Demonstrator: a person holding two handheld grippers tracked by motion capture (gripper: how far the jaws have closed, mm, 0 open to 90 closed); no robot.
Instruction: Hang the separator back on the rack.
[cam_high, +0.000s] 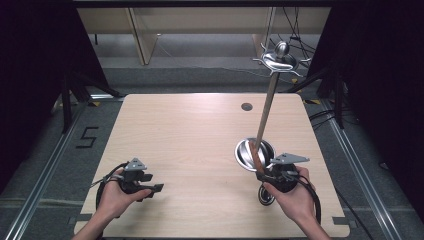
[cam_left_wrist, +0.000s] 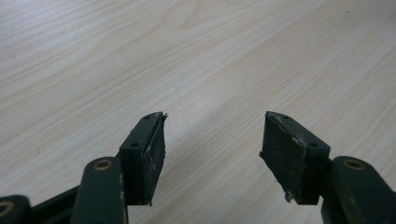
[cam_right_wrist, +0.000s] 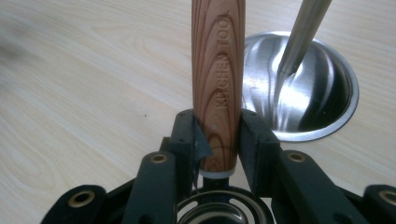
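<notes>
Right gripper (cam_right_wrist: 217, 135) clamped the wooden handle (cam_right_wrist: 217, 70), which rose from its jaws above the bowl (cam_right_wrist: 322, 88). Left gripper (cam_left_wrist: 212, 140) gaped wide, holding nothing.

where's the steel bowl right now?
High view: the steel bowl sits on the table's right side, just ahead of the right hand-held gripper, which clamps a wooden handle angled over it.

"KITCHEN TOO…" on wooden handle (cam_right_wrist: 217, 84), seemingly "5" on floor (cam_high: 86, 137)
</notes>
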